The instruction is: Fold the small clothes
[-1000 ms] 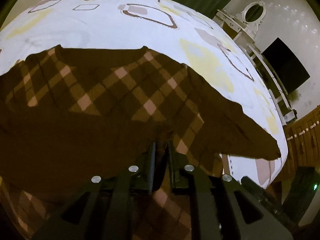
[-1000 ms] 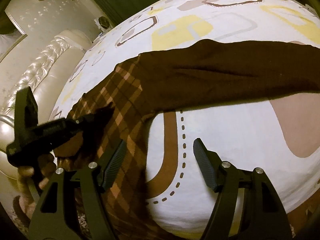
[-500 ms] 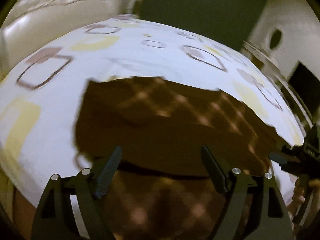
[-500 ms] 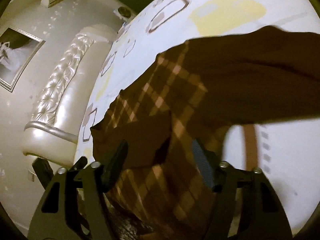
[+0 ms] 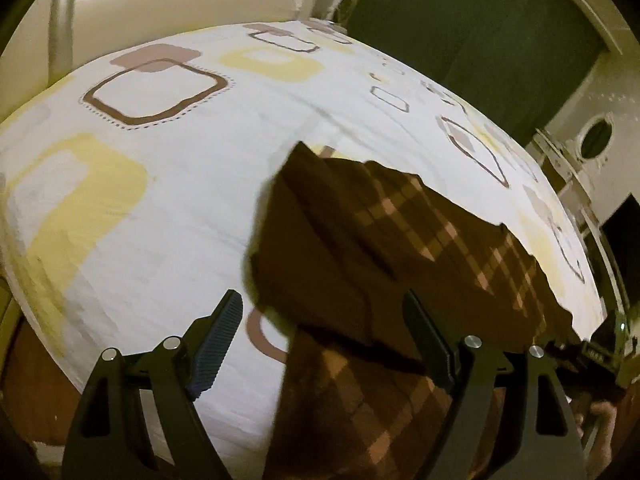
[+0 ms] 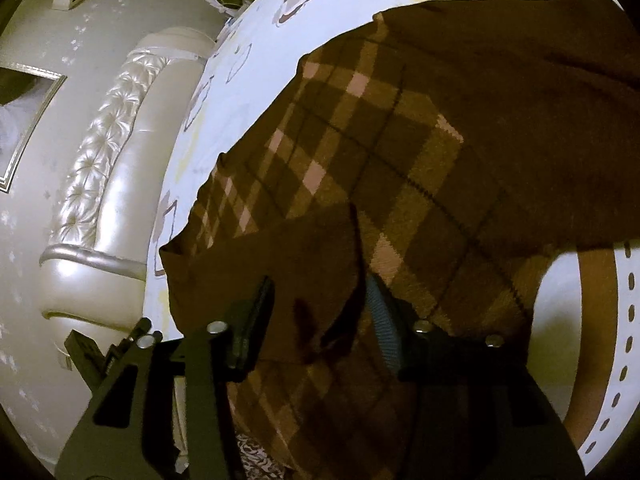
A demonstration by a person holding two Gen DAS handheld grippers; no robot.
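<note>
A brown plaid sweater [image 5: 400, 248] lies on the bed, its left sleeve folded across the body. My left gripper [image 5: 324, 340] is open and empty, hovering just above the sweater's left edge. In the right wrist view the sweater [image 6: 400, 152] fills the frame. My right gripper [image 6: 320, 320] has its jaws around a folded flap of the brown fabric near the hem, narrowed; whether they pinch it I cannot tell. The right gripper's body shows at the far right of the left wrist view [image 5: 600, 348].
The bed sheet [image 5: 140, 200] is white with yellow and brown squares. A cream tufted headboard [image 6: 100, 168] stands behind the bed. A dark curtain [image 5: 460, 28] and white furniture [image 5: 576, 152] stand at the far side.
My left gripper let go of the sweater, opened and swung to the left. My right gripper moved over the sweater and its jaws narrowed around the fabric flap.
</note>
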